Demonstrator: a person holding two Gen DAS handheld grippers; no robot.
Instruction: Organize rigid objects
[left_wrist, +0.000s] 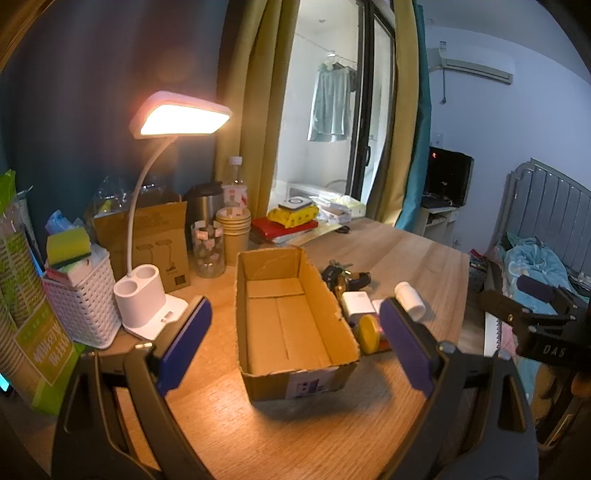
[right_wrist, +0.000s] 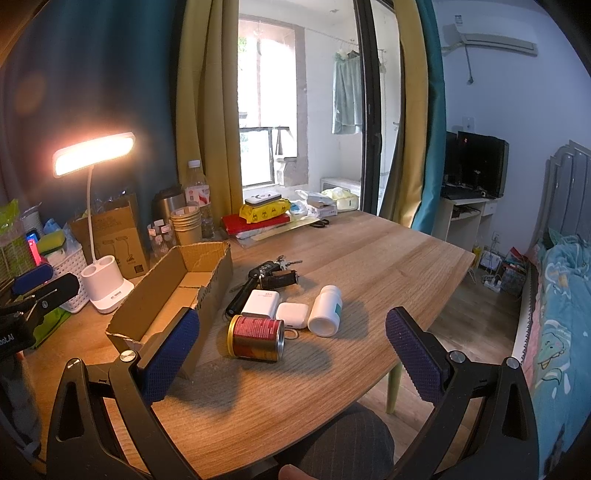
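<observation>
An open cardboard box (left_wrist: 291, 325) is being framed between the blue pads of the left claw (left_wrist: 295, 339), which is being held wide above the wooden tabletop (left_wrist: 406, 251) with nothing between its fingers. The box is standing empty, its flaps up. Just beside its right wall, a cluster of rigid things is being left on the tabletop: a red can with a gold rim (right_wrist: 256, 338) lying on its side, a white charger block (right_wrist: 260, 303), a small white case (right_wrist: 292, 314) touching it, and a white pill bottle (right_wrist: 325, 310) also lying on its side. Behind these, a bunch of keys with a black fob (right_wrist: 273, 271) is being seen. The right claw (right_wrist: 291, 354) is likewise being held wide and empty, hovering near the can. A lit desk lamp (left_wrist: 183, 114) is being seen to the left of the box, beside a white woven basket (left_wrist: 83, 306).
</observation>
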